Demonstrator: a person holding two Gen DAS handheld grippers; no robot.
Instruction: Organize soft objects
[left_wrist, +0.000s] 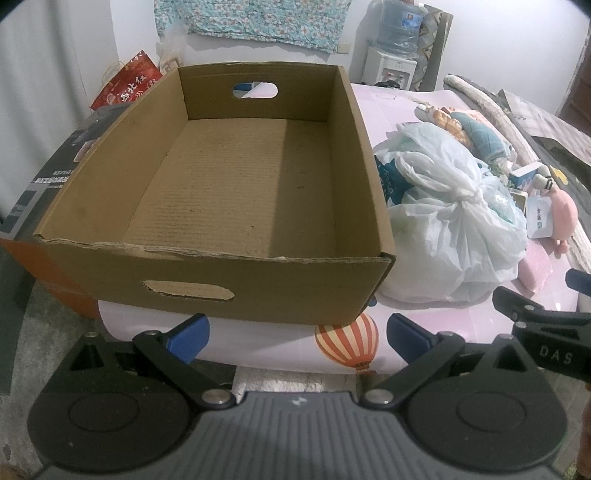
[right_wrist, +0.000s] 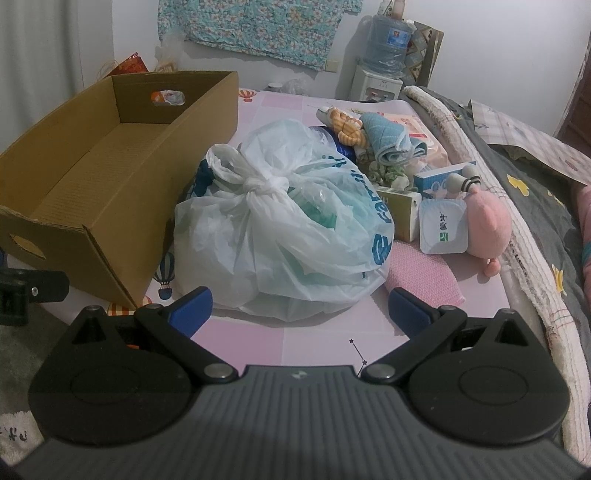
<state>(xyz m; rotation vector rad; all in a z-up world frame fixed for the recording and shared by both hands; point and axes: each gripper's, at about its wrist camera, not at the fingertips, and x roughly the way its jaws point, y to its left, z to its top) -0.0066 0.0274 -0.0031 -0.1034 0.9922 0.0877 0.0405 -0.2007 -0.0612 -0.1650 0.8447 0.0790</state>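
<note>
Now | L gripper (left_wrist: 297, 334) spread wide, holds nothing, just short of cardboard box (left_wrist: 229, 177) front wall | R gripper (right_wrist: 300, 308) spread wide, empty, near knotted plastic bag (right_wrist: 280, 229) | bag right of box, pink plush (right_wrist: 484, 221) beyond bag

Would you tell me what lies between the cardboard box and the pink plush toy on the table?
In the right wrist view, the knotted white plastic bag sits between the cardboard box and the pink plush toy, with a white packet beside the toy.
</note>
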